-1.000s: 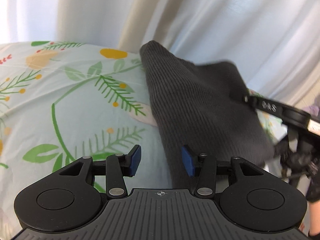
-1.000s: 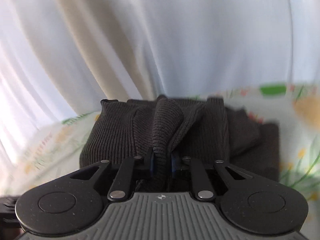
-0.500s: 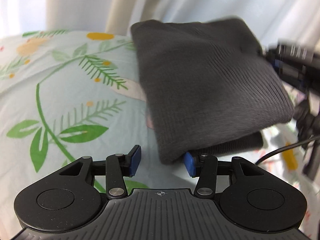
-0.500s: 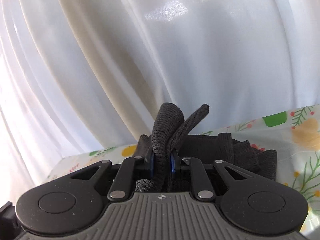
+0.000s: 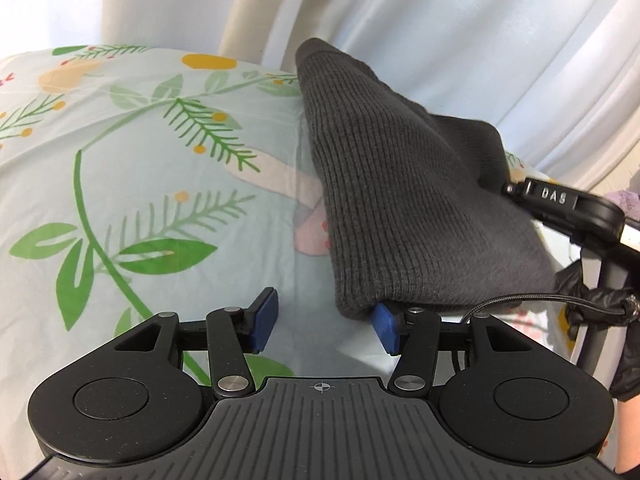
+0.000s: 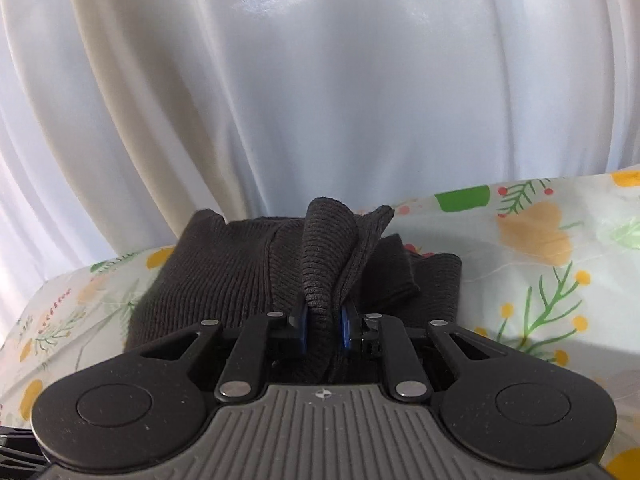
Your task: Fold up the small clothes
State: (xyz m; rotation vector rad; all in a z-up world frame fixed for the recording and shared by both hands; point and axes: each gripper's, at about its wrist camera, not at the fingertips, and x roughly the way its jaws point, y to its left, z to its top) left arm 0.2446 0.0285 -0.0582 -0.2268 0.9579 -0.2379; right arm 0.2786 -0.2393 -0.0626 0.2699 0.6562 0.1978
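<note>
L gripper point(image 5: 324, 326) nearest in its view: jaws well apart & have just been opening, nothing pinched; its R pad point(image 5: 385, 327) sits tucked under the near corner of the knit point(image 5: 400, 200), the other pad hangs over bare sheet point(image 5: 140, 168); the knit, a dark ribbed garment, lies doubled on the floral sheet w/ its fold edge on the L; R gripper point(image 6: 323, 326) has a bunched ridge of the knit between its pads, jaws narrow but just eased a bit wider, pads look to be pressing the fabric; beyond, white curtain point(image 6: 320, 80); step, I'd judge: laying the folded-over half down, L side let go; next calls for R to lower, release the ridge & back out w/o dragging layers, then smooth or fold again
</note>
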